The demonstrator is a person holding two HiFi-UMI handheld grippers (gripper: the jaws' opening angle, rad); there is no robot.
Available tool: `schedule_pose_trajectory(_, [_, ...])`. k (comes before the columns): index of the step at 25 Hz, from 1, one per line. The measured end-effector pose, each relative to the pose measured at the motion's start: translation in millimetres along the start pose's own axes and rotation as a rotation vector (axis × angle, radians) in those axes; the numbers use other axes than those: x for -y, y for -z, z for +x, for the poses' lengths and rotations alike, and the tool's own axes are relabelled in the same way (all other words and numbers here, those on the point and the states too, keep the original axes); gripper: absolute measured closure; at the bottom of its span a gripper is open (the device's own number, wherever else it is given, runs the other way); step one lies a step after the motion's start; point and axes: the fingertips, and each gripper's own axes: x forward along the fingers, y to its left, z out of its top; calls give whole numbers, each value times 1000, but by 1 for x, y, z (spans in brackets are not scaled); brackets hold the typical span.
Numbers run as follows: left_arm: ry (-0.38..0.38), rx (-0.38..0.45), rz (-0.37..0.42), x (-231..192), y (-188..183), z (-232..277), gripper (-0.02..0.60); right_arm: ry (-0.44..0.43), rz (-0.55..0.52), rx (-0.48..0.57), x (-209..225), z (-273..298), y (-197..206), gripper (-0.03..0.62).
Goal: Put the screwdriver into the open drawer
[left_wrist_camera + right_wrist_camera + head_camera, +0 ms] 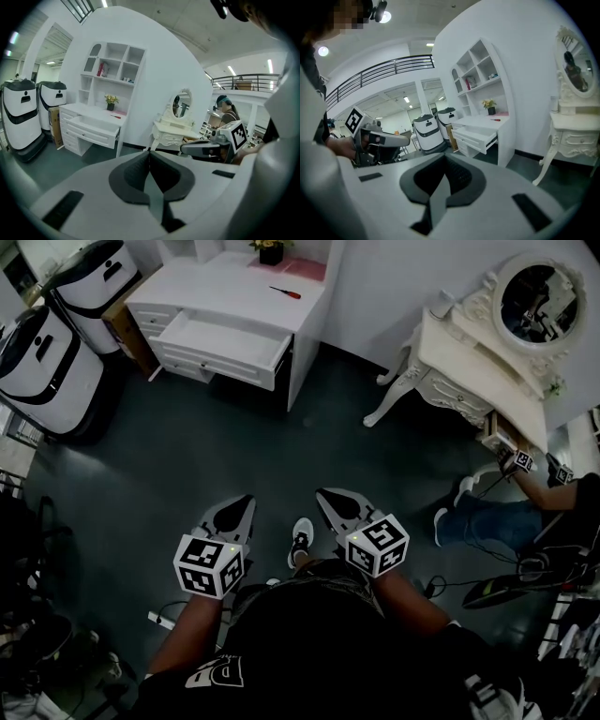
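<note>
Because the left gripper (242, 505) and right gripper (330, 499) are both closed and empty, the head view suggests one risk: reaching the screwdriver (285, 292) without opening could knock it off the bench (216, 282). Left gripper view: jaws together, nothing held, open drawer (93, 132) far ahead. Right gripper view: jaws together, empty; screwdriver well apart, on the bench behind the drawer

Head view looks steeply down from above; both gripper views face forward, all sharing the far white desk (225, 282) and open drawer (217, 360)
</note>
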Motion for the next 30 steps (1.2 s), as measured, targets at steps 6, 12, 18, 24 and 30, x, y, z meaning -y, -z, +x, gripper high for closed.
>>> schedule_pose_trajectory(6, [-15,-7,3,-19,-27,43,566,5,14,0,43,22,-18,585])
schedule_pose_trajectory(12, [-24,5,9,-27,-52,72,566,-2,4,7,74,41,-39,585])
schedule_pose_trajectory(18, [-35,11,11,-33,-80,108,566,-21,-14,22,108,58,-70,585])
schedule_pose_trajectory(24, [-35,9,8,-32,-93,133,566,-27,-13,22,132,63,-76,585])
schedule_pose_trajectory(30, [-36,2,24,-28,-112,164,566,-22,7,38,163,63,-85,585])
